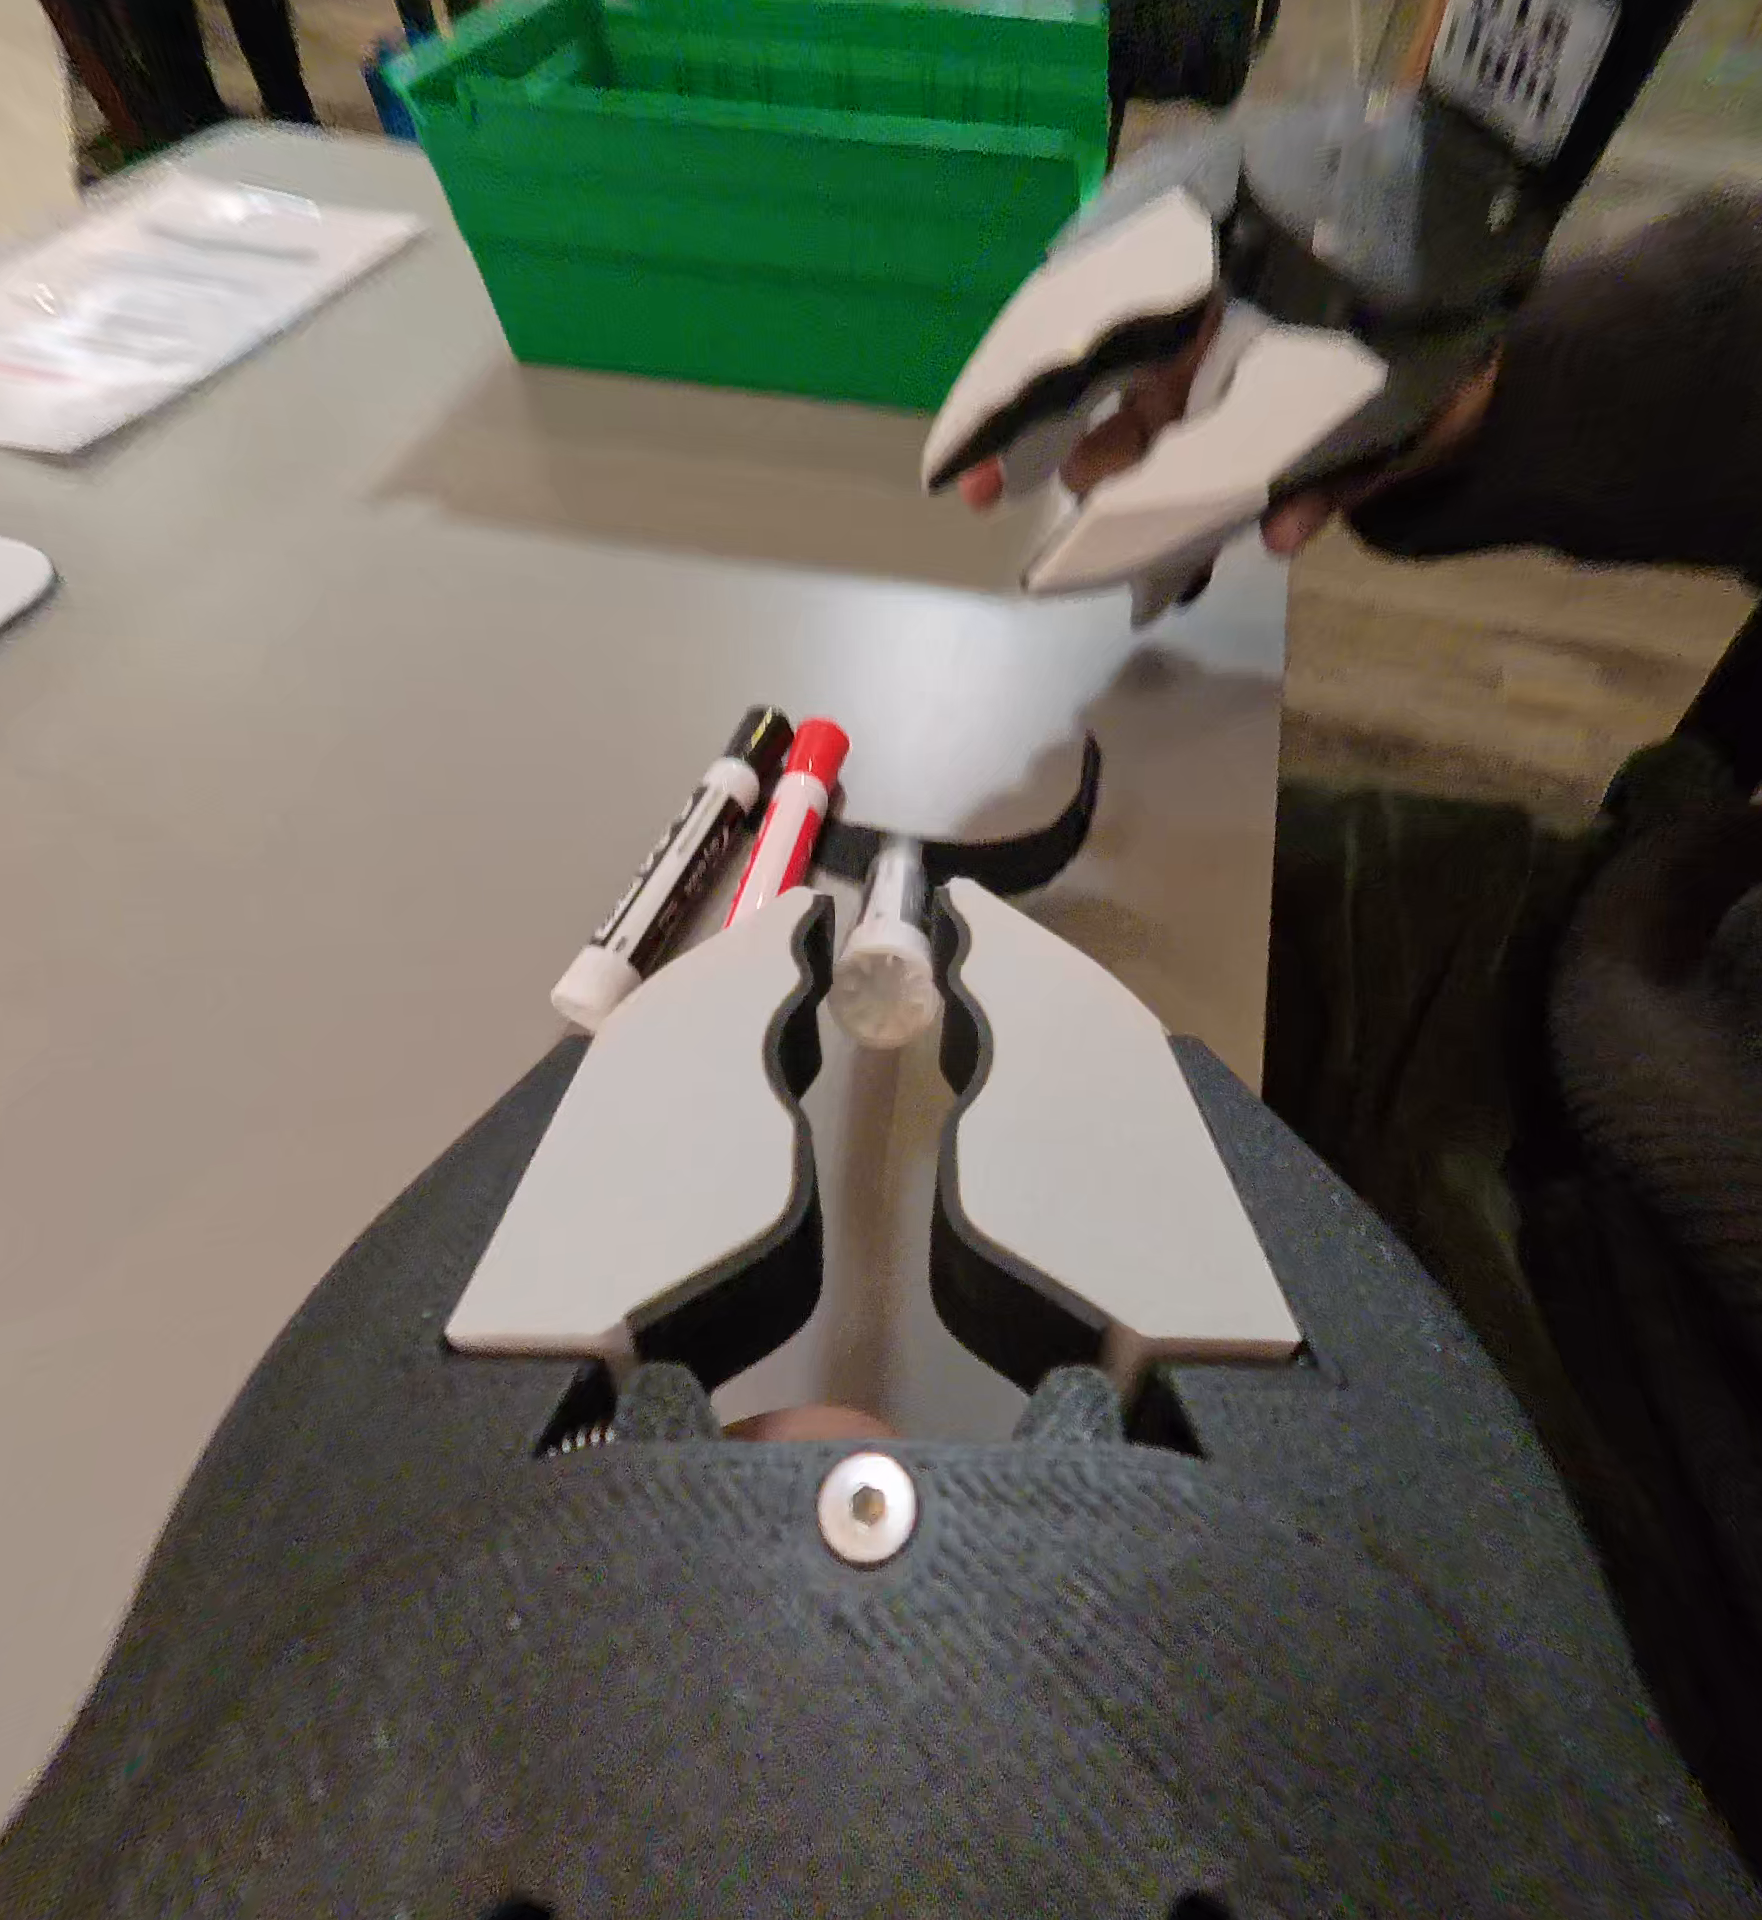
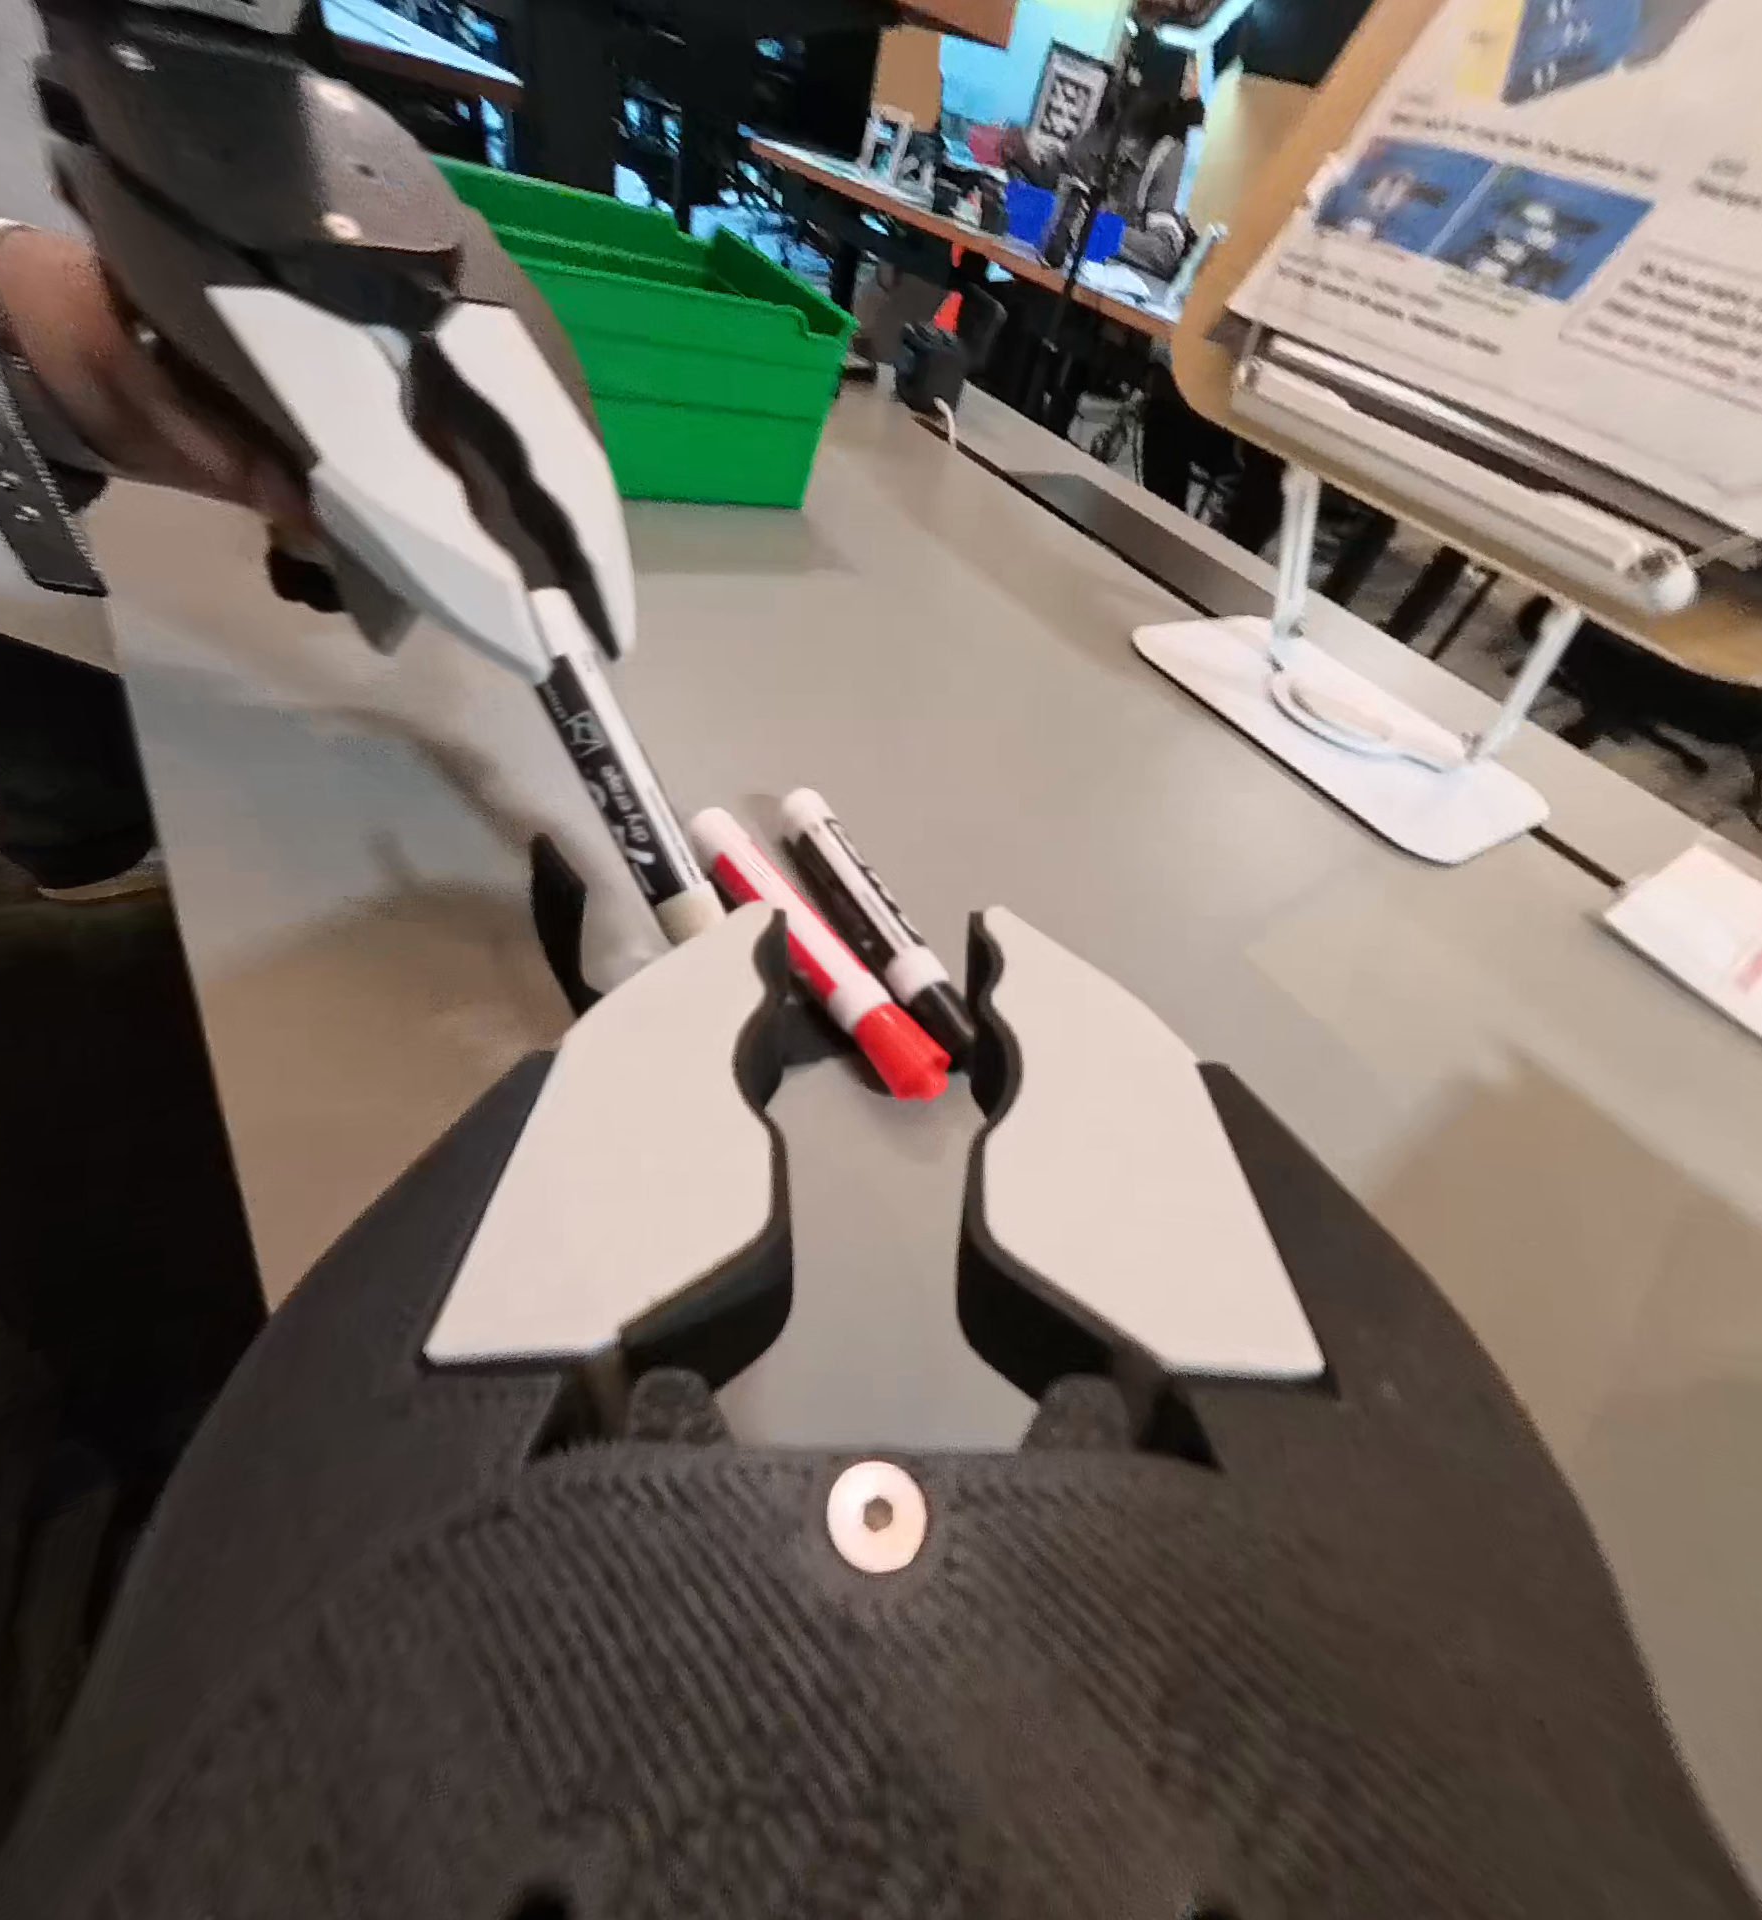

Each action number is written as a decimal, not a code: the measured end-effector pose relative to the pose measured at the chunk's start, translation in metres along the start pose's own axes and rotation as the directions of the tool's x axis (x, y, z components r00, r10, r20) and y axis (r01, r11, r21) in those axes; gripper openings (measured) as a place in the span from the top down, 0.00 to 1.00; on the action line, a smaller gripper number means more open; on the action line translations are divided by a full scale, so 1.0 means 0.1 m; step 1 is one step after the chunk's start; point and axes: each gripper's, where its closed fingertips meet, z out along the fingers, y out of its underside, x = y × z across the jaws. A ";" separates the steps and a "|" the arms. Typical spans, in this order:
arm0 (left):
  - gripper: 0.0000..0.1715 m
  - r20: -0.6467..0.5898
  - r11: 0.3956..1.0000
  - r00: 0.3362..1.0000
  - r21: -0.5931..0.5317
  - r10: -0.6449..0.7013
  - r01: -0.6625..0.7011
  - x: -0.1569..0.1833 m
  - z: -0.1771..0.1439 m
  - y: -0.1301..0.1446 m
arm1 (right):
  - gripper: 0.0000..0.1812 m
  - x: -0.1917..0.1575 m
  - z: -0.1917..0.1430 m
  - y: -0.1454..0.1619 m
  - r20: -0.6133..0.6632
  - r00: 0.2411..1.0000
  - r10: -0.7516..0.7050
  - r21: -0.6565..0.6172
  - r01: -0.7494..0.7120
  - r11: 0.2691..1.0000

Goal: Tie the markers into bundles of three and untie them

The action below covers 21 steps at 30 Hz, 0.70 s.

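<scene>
My left claw (image 1: 882, 914) is closed on one marker (image 1: 885, 971), gripping it near its white back end, and this marker slopes down so that its far end touches the grey table (image 1: 337, 831) near the edge. In the right wrist view I see the same held marker (image 2: 612, 769), white with a black label, coming out of the left claw (image 2: 570, 623) and slanting down to the table. Beside it, the red marker (image 1: 789, 821) and the black marker (image 1: 674, 868) lie flat on the table, side by side and touching each other. A black strap (image 1: 1012, 842) lies on the table under the markers, and its free end curls up at the side. My right claw (image 2: 872, 935) is open and holds nothing; it hangs low over the table, and the caps of the red marker (image 2: 825, 956) and the black marker (image 2: 877, 925) lie just between its two fingertips. From the left wrist view the right claw (image 1: 991, 530) is blurred, above the table and apart from the markers. A green bin (image 1: 752, 197) stands further back on the table.
</scene>
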 end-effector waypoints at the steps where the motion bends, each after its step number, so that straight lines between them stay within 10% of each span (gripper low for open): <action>1: 0.89 0.002 0.999 1.000 0.049 -0.021 0.021 -0.01 -0.04 -0.07 | 0.81 -0.05 0.01 -0.04 0.018 1.000 -0.014 0.020 0.014 1.000; 5: 1.00 -0.013 0.976 0.995 0.189 -0.103 0.103 0.00 -0.16 -0.26 | 0.79 -0.24 0.08 -0.13 0.088 0.994 -0.066 0.061 0.060 0.996; 11: 0.99 0.171 0.996 0.985 -0.084 0.015 -0.001 -0.15 -0.14 0.30 | 0.79 -0.38 0.22 -0.10 0.127 0.984 -0.127 0.027 0.125 0.992; 17: 0.65 0.077 0.909 0.997 -0.416 0.016 0.018 0.02 -0.07 1.00 | 0.79 -0.33 0.24 -0.13 0.121 0.987 -0.102 0.042 0.098 0.994; 21: 0.86 0.090 0.892 0.994 -0.452 0.054 -0.008 0.00 -0.04 0.96 | 0.79 -0.32 0.23 -0.13 0.123 0.988 -0.092 0.041 0.087 0.995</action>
